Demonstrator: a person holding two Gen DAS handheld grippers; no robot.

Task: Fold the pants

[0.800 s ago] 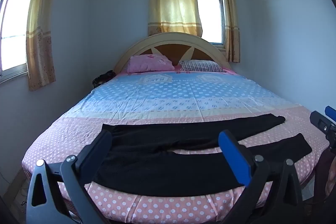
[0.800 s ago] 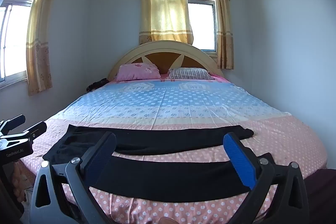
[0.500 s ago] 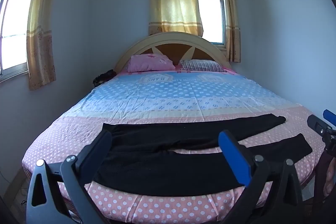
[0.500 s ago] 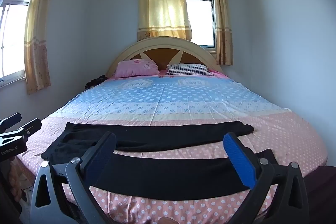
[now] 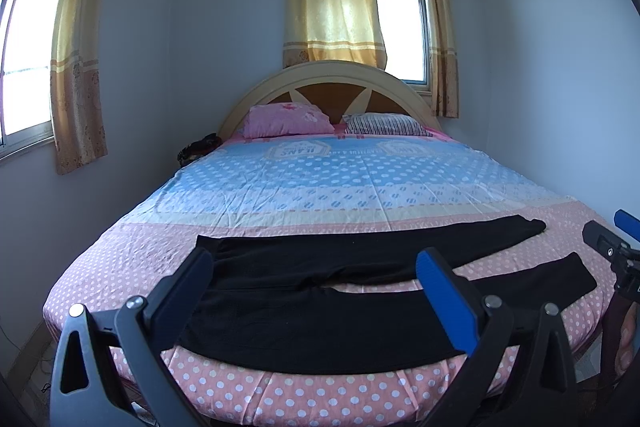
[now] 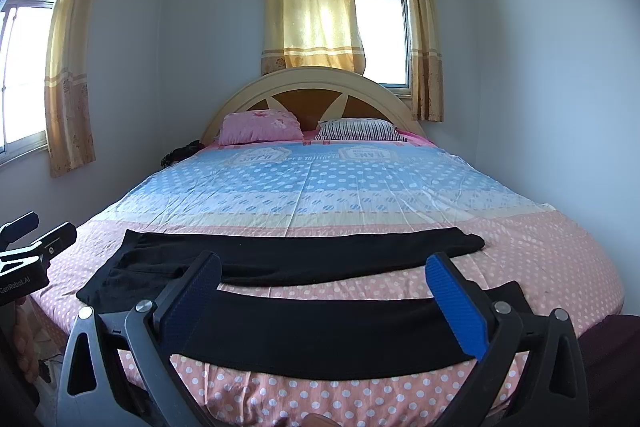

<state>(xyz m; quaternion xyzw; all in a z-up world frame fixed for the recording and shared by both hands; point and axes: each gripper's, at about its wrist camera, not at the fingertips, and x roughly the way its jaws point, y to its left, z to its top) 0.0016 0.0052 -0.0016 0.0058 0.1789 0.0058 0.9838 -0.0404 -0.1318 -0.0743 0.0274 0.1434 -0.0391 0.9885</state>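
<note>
Black soft-fabric pants (image 5: pixel 320 291) lie crosswise below both your wide-open tools, waistband lower left under your left tool (image 5: pixel 316 291), leg ends lower right nearer your right tool (image 6: pixel 328 293).

Daylight floods through yellow-curtained windows (image 5: pixel 396 27) (image 6: pixel 380 35), blown out white; fisheye bends walls, corners vignette dark; focus stays sharp.

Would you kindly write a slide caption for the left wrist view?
Open left gripper hovers over black pants spread flat, legs apart, on the polka-dot bed.
</note>
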